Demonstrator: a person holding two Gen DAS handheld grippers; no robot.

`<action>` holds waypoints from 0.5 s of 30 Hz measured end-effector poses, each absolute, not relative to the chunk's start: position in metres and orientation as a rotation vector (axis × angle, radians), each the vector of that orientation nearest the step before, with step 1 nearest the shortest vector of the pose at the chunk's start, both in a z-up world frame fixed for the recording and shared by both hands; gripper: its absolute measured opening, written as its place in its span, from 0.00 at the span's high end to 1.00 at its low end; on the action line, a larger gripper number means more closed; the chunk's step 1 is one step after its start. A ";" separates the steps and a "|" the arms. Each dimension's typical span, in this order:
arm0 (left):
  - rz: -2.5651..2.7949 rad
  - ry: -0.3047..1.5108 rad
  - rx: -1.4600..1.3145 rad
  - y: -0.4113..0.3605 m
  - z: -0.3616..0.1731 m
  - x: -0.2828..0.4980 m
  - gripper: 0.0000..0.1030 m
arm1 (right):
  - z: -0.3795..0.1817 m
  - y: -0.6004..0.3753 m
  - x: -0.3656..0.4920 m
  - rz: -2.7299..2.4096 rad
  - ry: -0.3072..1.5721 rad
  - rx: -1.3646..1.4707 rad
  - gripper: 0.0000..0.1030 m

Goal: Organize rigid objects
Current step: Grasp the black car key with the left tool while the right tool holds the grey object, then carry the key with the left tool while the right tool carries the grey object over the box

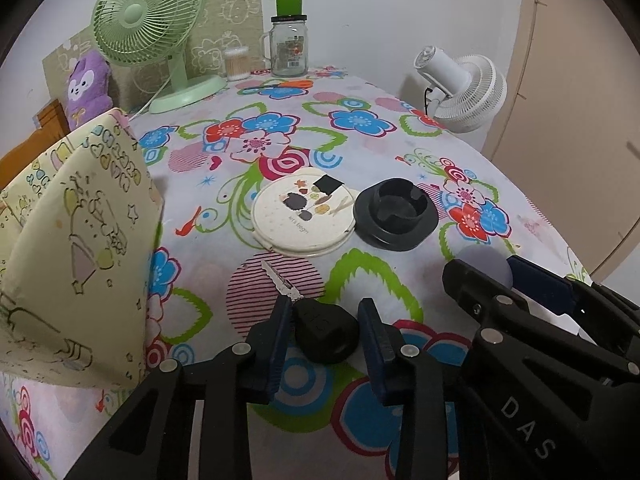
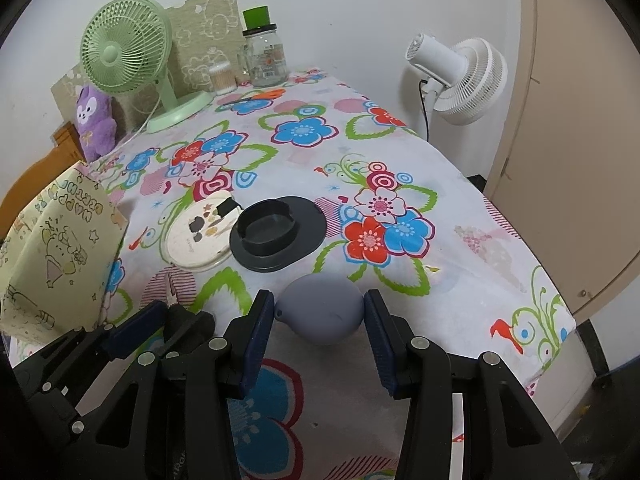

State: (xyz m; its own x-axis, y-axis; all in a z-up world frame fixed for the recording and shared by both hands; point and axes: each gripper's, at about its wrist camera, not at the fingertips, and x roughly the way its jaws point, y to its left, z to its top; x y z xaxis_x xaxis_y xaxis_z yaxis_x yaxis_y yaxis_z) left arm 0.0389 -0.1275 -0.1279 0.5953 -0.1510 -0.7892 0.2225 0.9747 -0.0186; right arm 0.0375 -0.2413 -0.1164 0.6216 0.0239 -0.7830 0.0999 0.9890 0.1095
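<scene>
Black key (image 1: 326,334) one, grey bulb (image 2: 320,306) one, fans two

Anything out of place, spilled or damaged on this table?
Nothing spilled or broken. Mildly odd: a small black square lies loose on the round cream lid, and orange scissors lie by the glass jar.

Lid (image 1: 302,214) lies left of ashtray (image 1: 394,214) — seemingly touching; key (image 1: 316,326) nearer.
</scene>
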 end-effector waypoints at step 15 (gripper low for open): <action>-0.213 0.862 0.088 -0.119 -0.107 0.018 0.67 | -0.096 -0.229 0.019 -0.028 0.859 0.138 0.52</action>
